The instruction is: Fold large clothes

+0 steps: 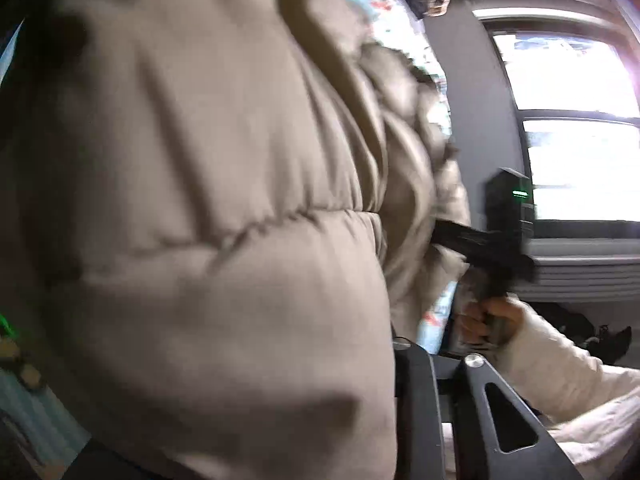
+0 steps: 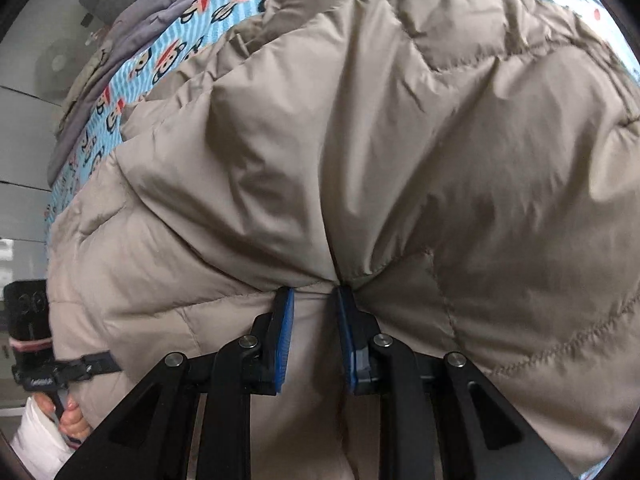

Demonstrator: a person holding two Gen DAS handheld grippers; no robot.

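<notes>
A beige quilted puffer jacket (image 2: 360, 140) lies on a bed with a blue cartoon-monkey sheet (image 2: 168, 56). My right gripper (image 2: 314, 296) is shut on a fold of the jacket's padded fabric, which bunches between its blue pads (image 2: 285, 344). In the left wrist view the jacket (image 1: 200, 200) hangs close and fills most of the frame, hiding my left gripper's fingertips; only its right-hand black finger arms (image 1: 480, 408) show. The right gripper (image 1: 444, 236) shows there too, pushed into the jacket's edge, with the hand holding it (image 1: 488, 320).
A bright window (image 1: 576, 120) and grey wall stand to the right in the left wrist view. A grey blanket (image 2: 132, 32) lies along the bed's far edge. The other hand-held gripper's body (image 2: 32, 344) shows at the lower left of the right wrist view.
</notes>
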